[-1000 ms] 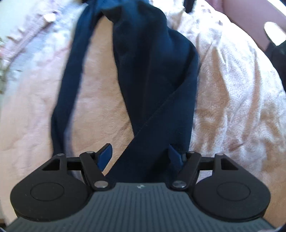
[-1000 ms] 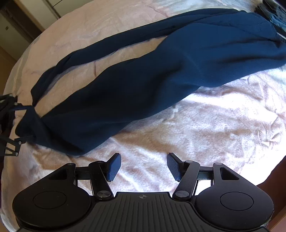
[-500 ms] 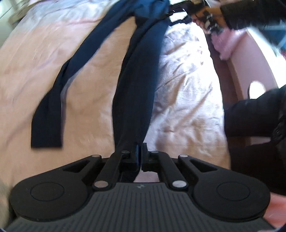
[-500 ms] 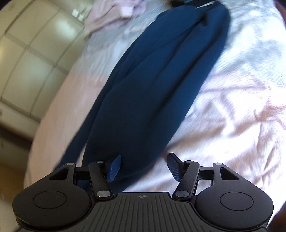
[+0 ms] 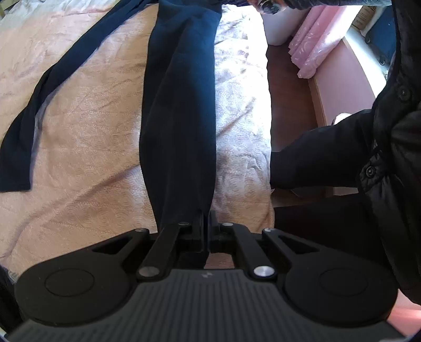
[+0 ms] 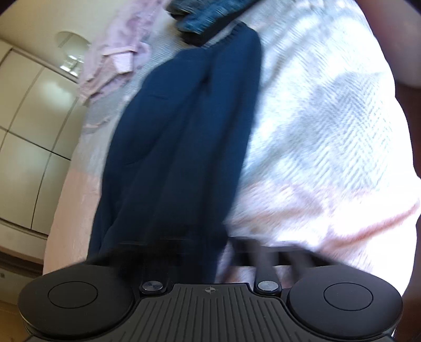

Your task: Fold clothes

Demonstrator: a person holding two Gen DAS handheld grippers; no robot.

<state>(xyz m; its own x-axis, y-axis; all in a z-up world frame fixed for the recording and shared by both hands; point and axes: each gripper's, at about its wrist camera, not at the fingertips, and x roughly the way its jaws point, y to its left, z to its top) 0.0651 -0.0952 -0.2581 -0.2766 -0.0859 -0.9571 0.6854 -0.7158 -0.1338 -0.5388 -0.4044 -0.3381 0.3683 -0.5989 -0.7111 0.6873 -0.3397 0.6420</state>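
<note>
- The left tool point(image 5: 206, 223) sits at the bottom centre of the left wrist view, its two fingers pressed together on the near end of a dark blue garment point(image 5: 179, 110).
- From that pinch the garment runs straight up the middle of the frame as one long, taut band, leaving the picture at the top edge.
- A second, narrower strip of the same dark cloth point(image 5: 29, 123) lies loose on the left side, curving from the upper middle down to a square end at the left edge.
- Both parts lie over a pale pink bedspread point(image 5: 86, 147) with a quilted swirl pattern, which fills the left and centre of the frame.
- On the right, past the edge of the bed, a person's dark sleeve point(image 5: 321, 155) and buttoned dark jacket fill the side of the picture, with a pink wall and curtain in the upper right.
- In the right wrist view the right tool point(image 6: 226, 252) is at the bottom centre and badly blurred; its jaws have just been closing and now stand drawn together, with the edge of the dark blue garment point(image 6: 184, 136) caught at them.
- Here the garment stretches from the tool up the middle towards the top of the frame, where its ribbed edge meets a blurred pile of blue clothes point(image 6: 208, 18).
- A pale pink piece of clothing point(image 6: 110, 55) lies crumpled in the upper left, beside cream cupboard doors point(image 6: 31, 126) along the left edge.
</note>
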